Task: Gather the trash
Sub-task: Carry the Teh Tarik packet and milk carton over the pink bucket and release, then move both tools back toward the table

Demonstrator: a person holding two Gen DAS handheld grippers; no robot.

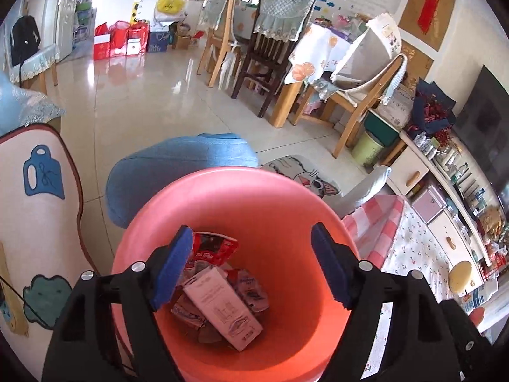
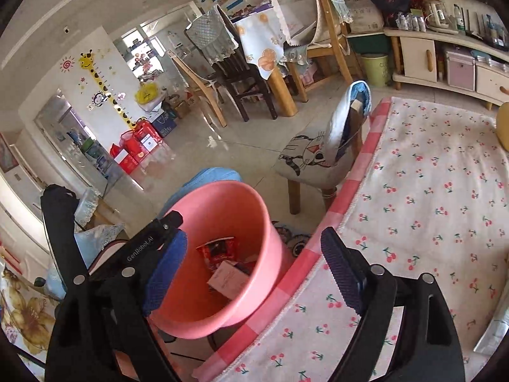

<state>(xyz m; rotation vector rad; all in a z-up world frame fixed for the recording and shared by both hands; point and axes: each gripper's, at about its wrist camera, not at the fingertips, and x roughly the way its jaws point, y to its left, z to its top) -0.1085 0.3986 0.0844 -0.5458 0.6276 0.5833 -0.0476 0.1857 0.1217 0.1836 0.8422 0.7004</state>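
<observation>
A pink plastic bin [image 1: 286,210] fills the lower middle of the left wrist view. In its bottom lie a white carton [image 1: 222,308], a red wrapper [image 1: 213,248] and several other packets. My left gripper [image 1: 251,267] hangs open above the bin's mouth, nothing between its blue pads. In the right wrist view the same bin [image 2: 254,222] stands left of the table edge, red wrapper [image 2: 218,251] inside. My right gripper [image 2: 254,273] is open and empty, its left finger over the bin's rim and its right finger over the cherry-print tablecloth [image 2: 429,207].
A cat-print stool [image 2: 305,159] stands beyond the bin by the table corner. A blue cushion [image 1: 178,165] lies behind the bin. Dining chairs [image 1: 264,51] and a table stand across the tiled floor. A low cabinet [image 2: 445,60] with a green bin [image 2: 377,70] lines the wall.
</observation>
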